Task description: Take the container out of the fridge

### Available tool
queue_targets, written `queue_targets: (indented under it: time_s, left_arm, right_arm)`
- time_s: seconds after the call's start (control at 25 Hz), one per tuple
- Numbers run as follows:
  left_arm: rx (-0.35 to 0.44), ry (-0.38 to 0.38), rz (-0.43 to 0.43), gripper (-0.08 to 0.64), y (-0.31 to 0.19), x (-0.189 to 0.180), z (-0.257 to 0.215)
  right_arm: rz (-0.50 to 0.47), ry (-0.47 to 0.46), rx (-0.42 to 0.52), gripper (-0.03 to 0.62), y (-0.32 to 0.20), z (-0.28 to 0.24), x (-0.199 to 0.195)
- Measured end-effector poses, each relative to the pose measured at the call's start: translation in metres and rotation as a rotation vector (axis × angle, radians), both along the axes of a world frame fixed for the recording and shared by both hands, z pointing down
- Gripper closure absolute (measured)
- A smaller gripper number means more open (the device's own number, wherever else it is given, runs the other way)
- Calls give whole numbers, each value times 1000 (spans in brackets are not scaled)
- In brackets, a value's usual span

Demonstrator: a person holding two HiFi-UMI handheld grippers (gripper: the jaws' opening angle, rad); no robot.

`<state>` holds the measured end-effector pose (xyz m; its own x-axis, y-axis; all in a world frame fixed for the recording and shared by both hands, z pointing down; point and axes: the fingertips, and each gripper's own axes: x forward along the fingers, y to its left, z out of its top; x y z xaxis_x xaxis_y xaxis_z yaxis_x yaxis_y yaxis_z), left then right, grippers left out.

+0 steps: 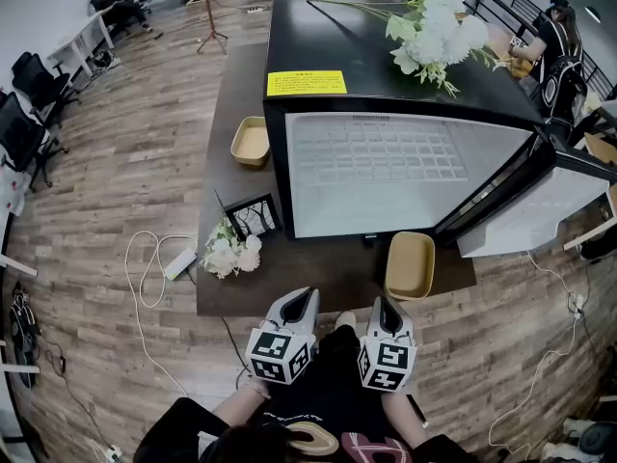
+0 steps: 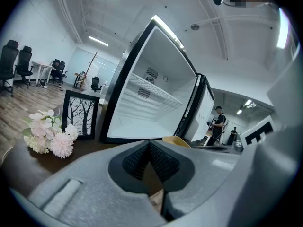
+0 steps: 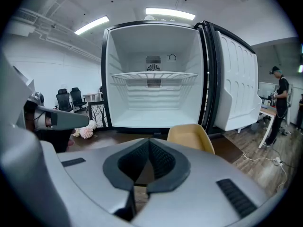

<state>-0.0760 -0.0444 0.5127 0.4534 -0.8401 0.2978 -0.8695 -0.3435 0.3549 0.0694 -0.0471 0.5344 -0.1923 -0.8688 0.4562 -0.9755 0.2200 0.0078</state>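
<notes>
A yellow container (image 1: pixel 410 263) lies on the dark table (image 1: pixel 318 278) just in front of the open black fridge (image 1: pixel 386 95); it also shows in the right gripper view (image 3: pixel 189 136) and as a rim in the left gripper view (image 2: pixel 176 141). The fridge's white inside (image 3: pixel 151 98) holds only a wire shelf, and its door (image 1: pixel 521 210) is swung out to the right. My left gripper (image 1: pixel 307 297) (image 2: pixel 149 143) and right gripper (image 1: pixel 386 305) (image 3: pixel 149 142) hover side by side at the table's near edge, both shut and holding nothing. The right one is a short way short of the container.
A second yellow tray (image 1: pixel 251 143) sits on the table left of the fridge. A framed picture (image 1: pixel 253 216) and a pink-white flower bunch (image 1: pixel 231 254) stand at the front left. Flowers (image 1: pixel 439 22) lie on the fridge top. A power strip (image 1: pixel 180 261) and cables are on the floor.
</notes>
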Motion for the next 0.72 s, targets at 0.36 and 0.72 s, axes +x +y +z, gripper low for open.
queue_targets:
  time_s: [0.36, 0.72]
  left_arm:
    - [1, -1, 7, 552, 1, -3, 0]
    - [-1, 4, 10, 552, 7, -9, 0]
  right_arm:
    - [-9, -6, -9, 586, 2, 1, -7]
    - [-10, -5, -18, 586, 10, 3, -14]
